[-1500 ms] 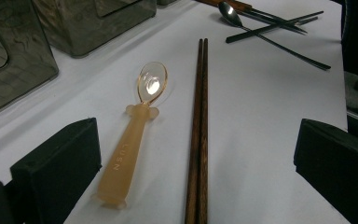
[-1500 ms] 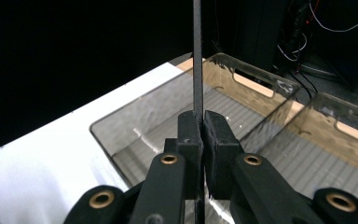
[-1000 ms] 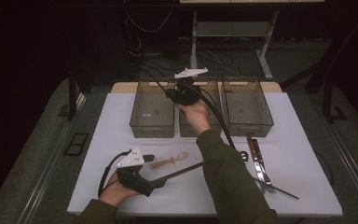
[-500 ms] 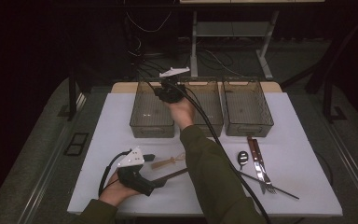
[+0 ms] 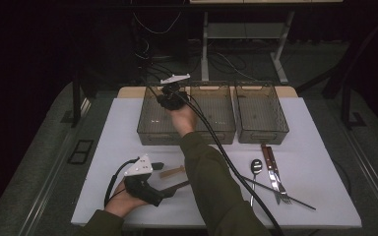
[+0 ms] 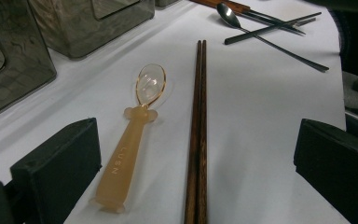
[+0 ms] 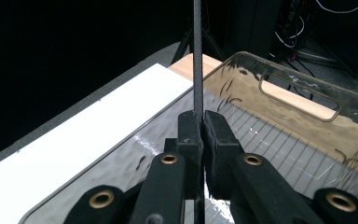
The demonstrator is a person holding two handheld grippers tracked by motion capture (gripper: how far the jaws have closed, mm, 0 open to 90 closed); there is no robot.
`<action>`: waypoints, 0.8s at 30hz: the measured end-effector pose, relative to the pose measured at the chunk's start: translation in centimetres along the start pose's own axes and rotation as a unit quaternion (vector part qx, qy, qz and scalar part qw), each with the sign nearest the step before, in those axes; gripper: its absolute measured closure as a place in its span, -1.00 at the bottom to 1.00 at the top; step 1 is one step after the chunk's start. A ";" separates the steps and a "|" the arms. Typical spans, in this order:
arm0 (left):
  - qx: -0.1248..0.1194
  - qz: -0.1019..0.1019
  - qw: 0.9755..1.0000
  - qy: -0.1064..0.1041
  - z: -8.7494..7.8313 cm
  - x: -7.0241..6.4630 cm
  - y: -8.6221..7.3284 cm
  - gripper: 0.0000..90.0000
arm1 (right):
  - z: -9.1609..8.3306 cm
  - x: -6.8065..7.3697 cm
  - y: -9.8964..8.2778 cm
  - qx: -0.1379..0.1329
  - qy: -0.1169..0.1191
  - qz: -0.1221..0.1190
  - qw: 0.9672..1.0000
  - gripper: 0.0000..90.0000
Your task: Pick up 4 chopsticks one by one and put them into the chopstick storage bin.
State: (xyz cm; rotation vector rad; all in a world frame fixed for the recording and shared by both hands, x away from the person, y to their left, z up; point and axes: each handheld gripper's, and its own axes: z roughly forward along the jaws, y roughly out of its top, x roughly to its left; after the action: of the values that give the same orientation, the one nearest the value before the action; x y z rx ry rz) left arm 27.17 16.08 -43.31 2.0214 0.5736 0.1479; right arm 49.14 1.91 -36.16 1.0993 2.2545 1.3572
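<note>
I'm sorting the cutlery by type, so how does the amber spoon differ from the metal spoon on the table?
The amber spoon is translucent plastic with a broad flat handle; the metal spoon is dark and shiny with a thin stem. The amber spoon lies alone beside the wooden chopsticks; the metal spoon lies with a black chopstick across it. Both rest flat on the white table.

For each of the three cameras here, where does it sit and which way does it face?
High view: above the person's side, facing forward and down on the table; both forearms show.
Left gripper view: rides the left gripper, low along the table.
Right gripper view: rides the right gripper, over the left bin.
Shared: high and left gripper views show the amber spoon.
</note>
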 end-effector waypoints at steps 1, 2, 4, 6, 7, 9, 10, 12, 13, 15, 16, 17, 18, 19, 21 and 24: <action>-0.001 0.000 1.000 0.000 0.0 0.0 0.0 -1.00 | 0.2 0.0 -0.1 0.001 0.000 -0.003 1.000 0.91; 0.000 -0.001 1.000 0.000 0.0 0.0 0.0 -1.00 | 0.4 0.0 -0.2 0.002 0.000 -0.002 1.000 0.91; 0.001 0.001 1.000 -0.001 0.1 0.0 0.0 -1.00 | 0.6 0.1 -0.4 0.005 -0.001 0.000 1.000 0.91; 0.001 0.002 1.000 -0.002 0.1 -0.1 0.0 -1.00 | 0.9 0.1 -0.7 0.011 -0.004 -0.002 1.000 0.90; 0.001 0.002 1.000 -0.002 0.1 -0.1 0.0 -1.00 | 1.1 0.2 -0.8 0.015 -0.005 -0.003 1.000 0.89; 0.001 0.002 1.000 -0.002 0.0 -0.1 0.0 -1.00 | 1.2 0.2 -1.1 0.024 -0.012 -0.007 1.000 0.75; 0.001 0.001 1.000 -0.003 0.0 -0.1 0.0 -1.00 | 1.3 0.2 -1.1 0.025 -0.010 -0.005 1.000 0.59; 0.001 0.002 1.000 -0.003 0.0 -0.1 0.0 -1.00 | 1.2 0.2 -1.0 0.028 -0.008 -0.004 1.000 0.46; 0.001 0.002 1.000 -0.003 0.0 -0.1 0.0 -1.00 | 1.0 0.1 -0.9 0.029 -0.011 -0.006 1.000 0.42; 0.001 0.003 1.000 -0.003 0.0 -0.1 0.0 -1.00 | 0.6 0.0 -0.7 0.030 -0.010 -0.006 0.999 0.38; 0.002 0.003 1.000 -0.003 0.0 -0.1 0.0 -1.00 | 0.3 -0.1 -0.5 0.031 -0.012 -0.007 0.999 0.35; 0.002 0.003 1.000 -0.003 0.0 -0.1 0.0 -1.00 | -0.1 -0.2 -0.3 0.031 -0.009 -0.008 0.999 0.33; 0.002 0.005 1.000 -0.002 0.0 0.0 0.0 -1.00 | -0.4 -0.3 -0.2 0.029 -0.008 -0.008 1.000 0.29; 0.003 0.004 1.000 -0.001 0.0 0.0 0.0 -1.00 | -0.7 -0.4 0.0 0.029 -0.005 -0.006 1.000 0.25; 0.000 0.004 1.000 -0.002 0.0 -0.1 0.0 -1.00 | -1.7 -0.6 0.2 0.033 0.000 -0.011 0.999 0.17; -0.001 0.004 1.000 0.000 0.0 0.0 -0.1 -1.00 | -3.2 -0.8 0.4 0.037 0.000 -0.023 0.999 0.10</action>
State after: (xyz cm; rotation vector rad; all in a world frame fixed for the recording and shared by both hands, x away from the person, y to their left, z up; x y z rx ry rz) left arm 27.16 16.10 -43.37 2.0230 0.5641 0.1530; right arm 48.02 -0.60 -34.32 1.0644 2.3332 1.2657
